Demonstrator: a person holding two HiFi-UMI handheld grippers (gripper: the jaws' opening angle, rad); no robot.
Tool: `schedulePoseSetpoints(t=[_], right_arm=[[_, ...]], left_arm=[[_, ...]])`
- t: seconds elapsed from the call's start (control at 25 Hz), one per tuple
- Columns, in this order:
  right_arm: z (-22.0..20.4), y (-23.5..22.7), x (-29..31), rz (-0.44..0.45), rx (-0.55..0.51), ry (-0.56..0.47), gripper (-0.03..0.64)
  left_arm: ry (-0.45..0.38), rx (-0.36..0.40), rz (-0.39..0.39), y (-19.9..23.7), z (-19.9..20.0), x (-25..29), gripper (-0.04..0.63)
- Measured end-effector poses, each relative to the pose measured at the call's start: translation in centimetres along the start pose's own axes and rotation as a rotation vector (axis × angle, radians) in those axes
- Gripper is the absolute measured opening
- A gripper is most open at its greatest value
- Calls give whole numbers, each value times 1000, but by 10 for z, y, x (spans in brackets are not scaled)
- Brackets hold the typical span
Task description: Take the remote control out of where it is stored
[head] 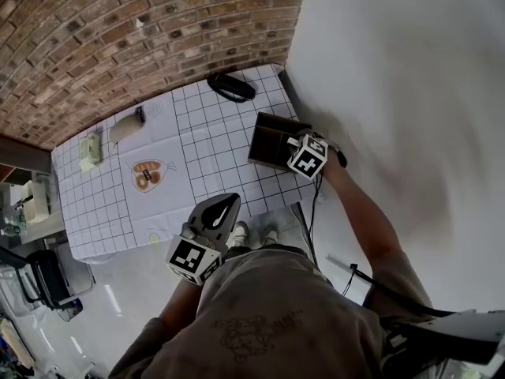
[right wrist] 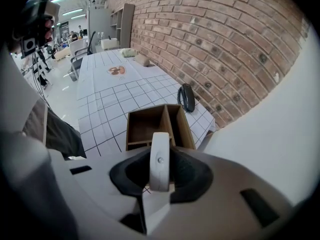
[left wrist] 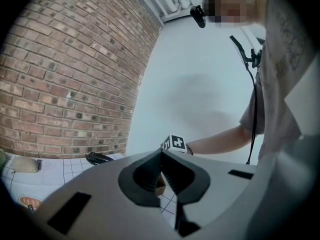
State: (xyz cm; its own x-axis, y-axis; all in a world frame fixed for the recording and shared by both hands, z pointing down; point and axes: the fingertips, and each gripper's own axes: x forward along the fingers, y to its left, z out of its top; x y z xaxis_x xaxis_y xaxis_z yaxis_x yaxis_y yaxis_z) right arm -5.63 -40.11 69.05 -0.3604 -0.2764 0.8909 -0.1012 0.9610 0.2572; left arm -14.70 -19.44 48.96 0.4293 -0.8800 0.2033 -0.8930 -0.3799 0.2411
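Gripped in right gripper [right wrist: 160,170]: white remote control [right wrist: 160,154], upright between the jaws, pads pressing both sides. Seemingly clear of wooden box [right wrist: 129,129], just beyond it on checked table [head: 197,144]; angle poor. Left gripper [left wrist: 161,176] jaws closed together, nothing held, near table's front edge.

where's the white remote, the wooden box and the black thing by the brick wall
white remote [right wrist: 160,159]: right gripper view, its narrow edge
wooden box [right wrist: 166,119]: right gripper view, centre divider
black thing [right wrist: 187,98]: right gripper view, its middle
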Motion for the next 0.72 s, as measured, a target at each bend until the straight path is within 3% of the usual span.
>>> schedulePoseSetpoints(t=[0.32, 0.72], right_arm=[[11, 3, -53, -66, 71, -104, 83], [52, 8, -165, -149, 123, -357, 83]], left_arm=[[-23, 34, -22, -1, 10, 6, 5], [-79, 101, -78, -12, 38, 21, 5]])
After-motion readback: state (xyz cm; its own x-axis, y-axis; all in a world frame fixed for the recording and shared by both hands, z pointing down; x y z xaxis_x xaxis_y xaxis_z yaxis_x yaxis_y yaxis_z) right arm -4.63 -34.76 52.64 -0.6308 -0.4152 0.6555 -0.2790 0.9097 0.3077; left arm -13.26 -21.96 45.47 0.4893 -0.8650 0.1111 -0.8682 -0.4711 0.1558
